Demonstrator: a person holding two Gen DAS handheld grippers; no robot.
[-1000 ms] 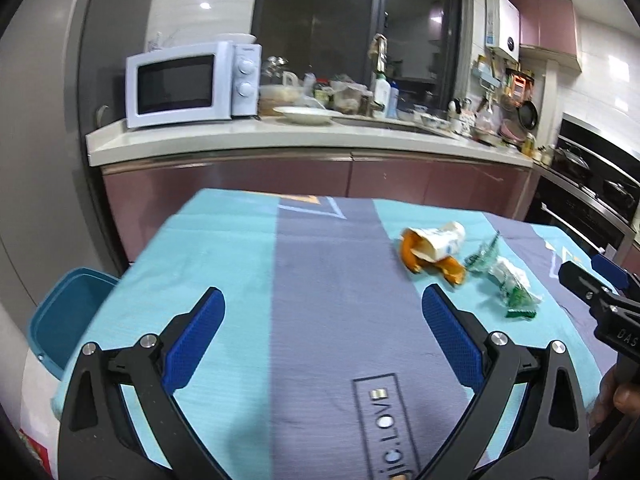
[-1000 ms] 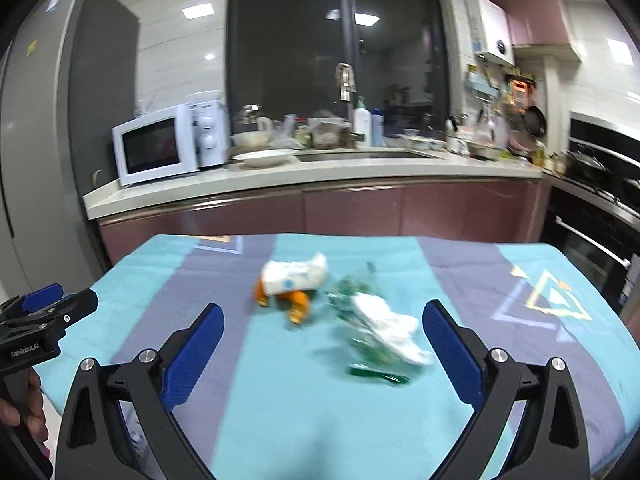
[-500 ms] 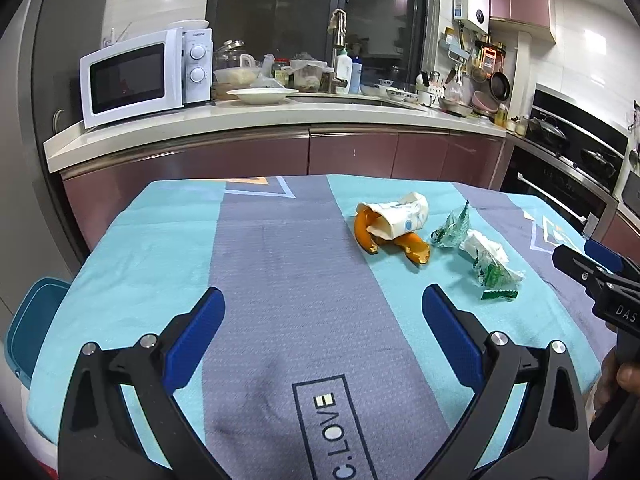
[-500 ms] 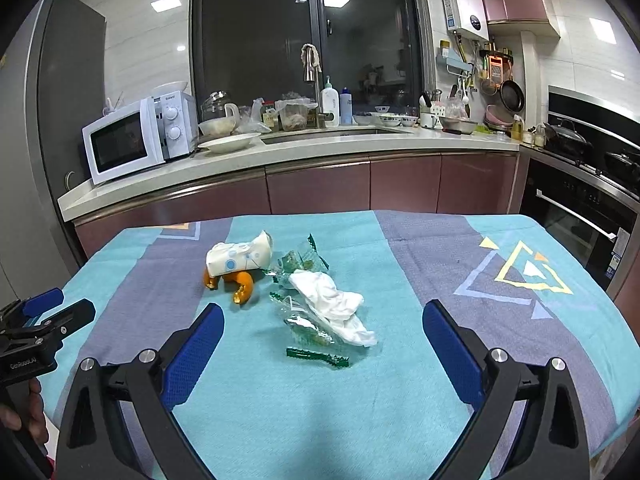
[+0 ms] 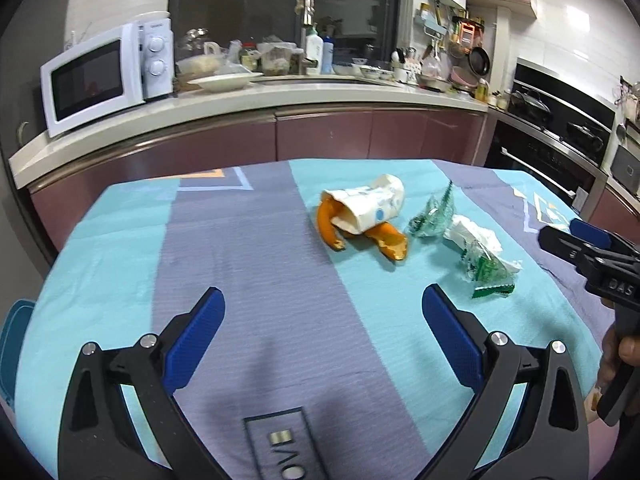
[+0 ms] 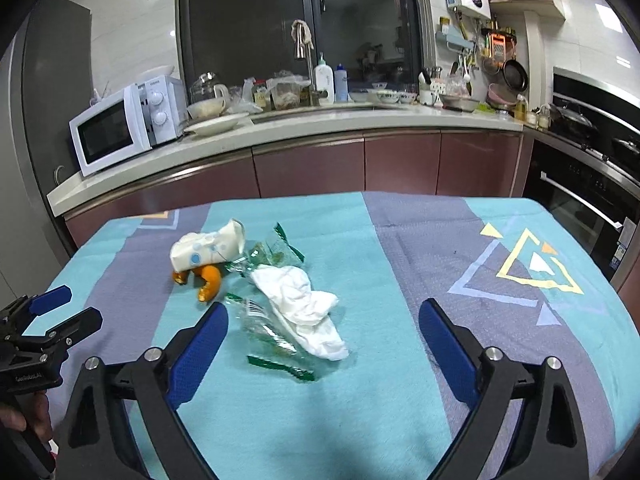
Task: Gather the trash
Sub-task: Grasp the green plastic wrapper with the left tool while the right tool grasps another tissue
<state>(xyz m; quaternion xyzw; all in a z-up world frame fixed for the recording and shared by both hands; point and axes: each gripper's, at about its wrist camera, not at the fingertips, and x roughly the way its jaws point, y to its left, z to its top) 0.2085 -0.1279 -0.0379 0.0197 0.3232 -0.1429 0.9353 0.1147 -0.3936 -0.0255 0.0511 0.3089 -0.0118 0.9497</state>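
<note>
Now both grippers hover above the table [image 5: 100,248], which is covered by a teal and purple cloth, and each has its jaws spread wide with nothing between them. The left gripper [image 5: 322,312] points along the purple stripe; the trash lies ahead of it and off to its right. Nearest to it there is a crumpled paper cup [image 5: 370,208] lying on its side on top of curls of orange peel [image 5: 390,242]. Further right sit a crinkled clear-and-green plastic wrapper [image 5: 434,218] and a wad of white tissue [image 5: 474,236].

The right gripper [image 6: 323,322] is much closer to the pile. The white tissue [image 6: 304,304] lies just ahead, between its two blue fingers [image 6: 198,348], resting on clear plastic with green edging [image 6: 276,368]. Beyond that, ahead and to the left, the paper cup [image 6: 208,250] rests on the orange peel [image 6: 210,280]. At the far left edge of the right wrist view the left gripper [image 6: 44,318] shows, apart from the trash.
</note>
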